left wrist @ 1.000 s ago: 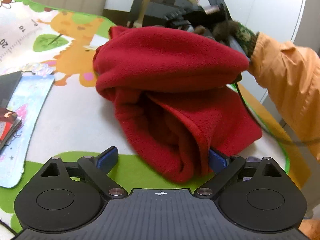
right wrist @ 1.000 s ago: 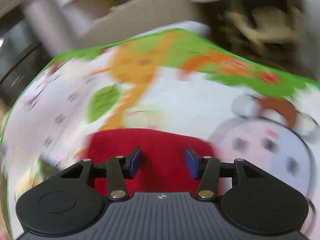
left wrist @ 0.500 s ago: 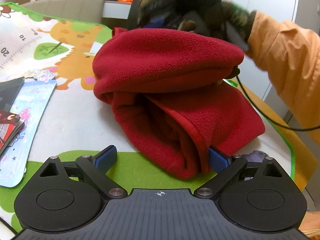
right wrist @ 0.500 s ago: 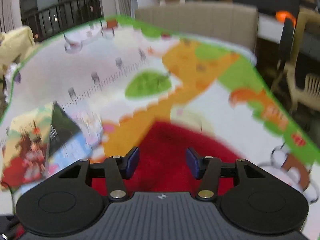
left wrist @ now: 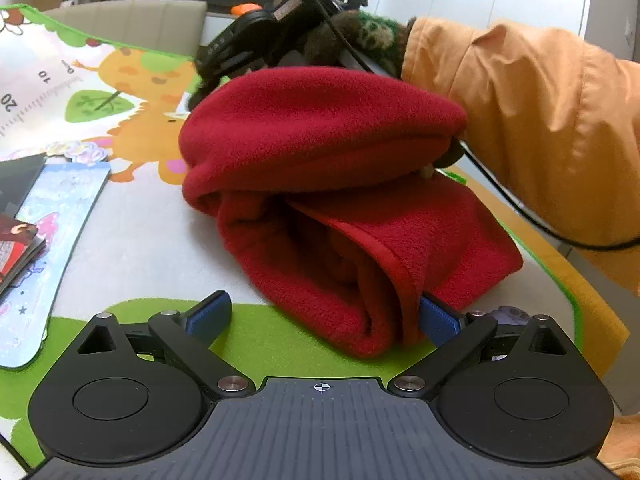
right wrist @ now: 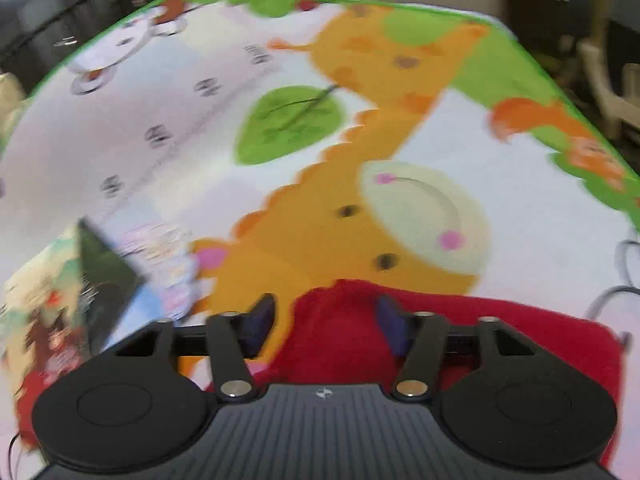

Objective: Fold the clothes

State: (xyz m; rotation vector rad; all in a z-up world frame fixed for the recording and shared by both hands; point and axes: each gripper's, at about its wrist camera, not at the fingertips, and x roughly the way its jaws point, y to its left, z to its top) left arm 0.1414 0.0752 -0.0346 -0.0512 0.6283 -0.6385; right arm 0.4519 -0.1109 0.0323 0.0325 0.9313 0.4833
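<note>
From my left camera I see the printed play mat (left wrist: pixel 132 236) with the red fleece garment (left wrist: pixel 332 200) folded on it, its long axis running away from me toward an orange sleeve (left wrist: pixel 532 128). The blurred right view shows only its edge. My left gripper (left wrist: pixel 324 316) is spread wide, one finger touching fleece. My right gripper (right wrist: pixel 326 322) is released, poised over the fleece.

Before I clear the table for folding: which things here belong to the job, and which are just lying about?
Job: red fleece garment; left gripper, open; right gripper, open.

Lying about: picture books beside the garment; cartoon play mat beneath everything.
</note>
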